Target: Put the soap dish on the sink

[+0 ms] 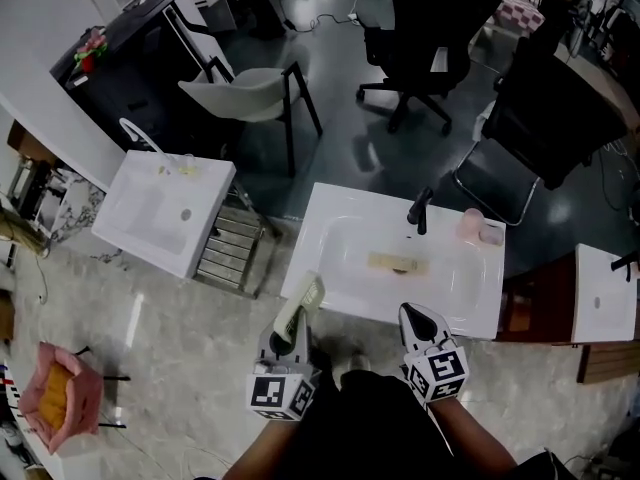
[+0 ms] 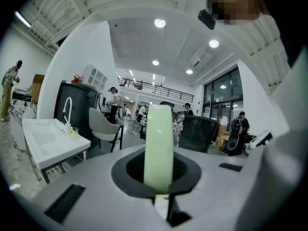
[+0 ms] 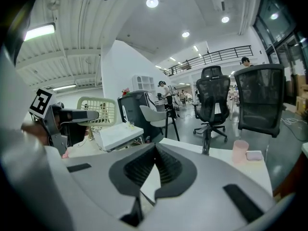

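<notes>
white rectangular sink (image 1: 325, 220) just ahead of pale green slatted soap dish (image 1: 305, 296) clenched lengthwise in left gripper (image 1: 289, 335); right gripper (image 1: 416, 318) pinched closed, empty.

Three sinks in a row, and I stand at the middle one.

The middle sink (image 1: 330, 208) lies just before me. My left gripper (image 1: 290, 334) is at its near left corner with the soap dish (image 1: 303, 298) on edge between its jaws. My right gripper (image 1: 415, 315) is at the near edge, right of middle. The tap (image 1: 421, 211) stands at the middle of the back edge, and a flat strip (image 1: 397, 262) lies in the basin before it. A cup (image 1: 470, 225) and a small block (image 1: 491, 234) sit side by side in the back right corner. A second sink (image 1: 165, 208) stands well apart to the left and a third sink (image 1: 605, 293) to the right. A chair (image 1: 250, 93) and an office chair (image 1: 425, 28) stand behind.
</notes>
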Motion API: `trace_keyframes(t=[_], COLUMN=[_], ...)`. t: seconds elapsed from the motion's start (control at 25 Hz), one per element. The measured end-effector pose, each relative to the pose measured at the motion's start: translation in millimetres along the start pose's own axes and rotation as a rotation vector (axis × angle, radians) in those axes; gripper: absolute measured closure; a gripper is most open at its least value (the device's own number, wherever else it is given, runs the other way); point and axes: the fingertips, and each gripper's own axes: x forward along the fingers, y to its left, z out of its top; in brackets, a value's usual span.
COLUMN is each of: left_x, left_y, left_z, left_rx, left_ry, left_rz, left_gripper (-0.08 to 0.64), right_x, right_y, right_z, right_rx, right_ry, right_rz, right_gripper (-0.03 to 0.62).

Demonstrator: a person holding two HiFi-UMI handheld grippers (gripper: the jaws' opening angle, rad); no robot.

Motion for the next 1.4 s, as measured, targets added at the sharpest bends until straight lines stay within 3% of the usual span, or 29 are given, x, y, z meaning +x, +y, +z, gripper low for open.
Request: trace_keyframes(t=[0.44, 1.4], left_x=[52.8, 183.4], left_y=[29.9, 145.2], left_z=[1.5, 36.8], left_rx=[-0.027, -0.059], left_ry=[0.032, 0.108], left_rz=[-0.087, -0.293], left_gripper=[0.540, 0.540], right_x=[32.2, 172.6], right_y=[-13.6, -2.5], right_z=[11.8, 68.9], right_rx=[0.016, 0.048], right_ry=[0.021, 0.078], right_rz=[-0.111, -0.283], right_gripper=[0.594, 0.594])
